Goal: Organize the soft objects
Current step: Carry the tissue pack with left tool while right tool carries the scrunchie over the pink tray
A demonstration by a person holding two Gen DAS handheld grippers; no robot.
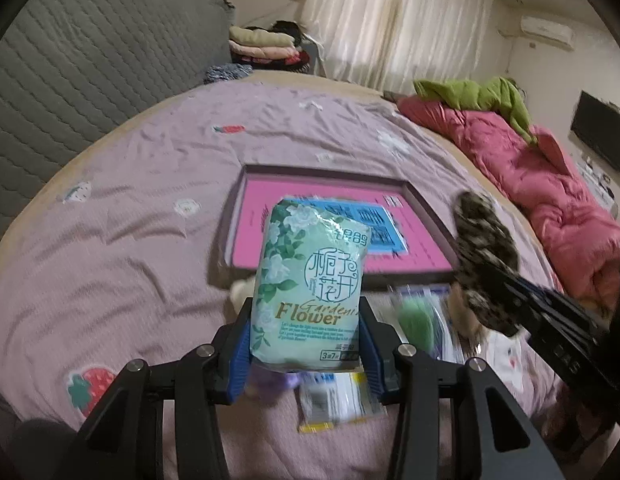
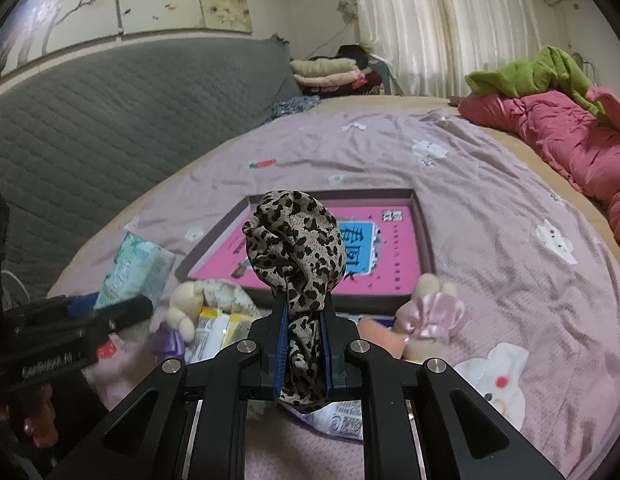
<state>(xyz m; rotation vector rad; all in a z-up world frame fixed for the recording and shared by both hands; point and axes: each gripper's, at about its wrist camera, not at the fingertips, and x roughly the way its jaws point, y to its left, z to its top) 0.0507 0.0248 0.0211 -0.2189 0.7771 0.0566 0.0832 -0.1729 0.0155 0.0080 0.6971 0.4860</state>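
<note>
Left gripper [image 1: 306, 336] clamps tissue pack [image 1: 310, 284] at lower end, frame centre: light, squashy, slick wrap. Right gripper [image 2: 304, 336] pinches leopard scarf [image 2: 296, 248] mid-bunch, centre: limp, floppy. Pink tray [image 2: 413, 236] behind.

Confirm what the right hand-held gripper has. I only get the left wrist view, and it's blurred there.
Observer: A bunched leopard-print cloth, pinched between the blue pads of the right hand-held gripper.
Operator: Anything at the pink tray's near right corner?
Observer: A plush toy in pink satin lies on the bed by that corner of the pink tray.
Operator: Near left corner?
Observer: A cream plush toy lies there, next to a yellow-and-white packet.
</note>
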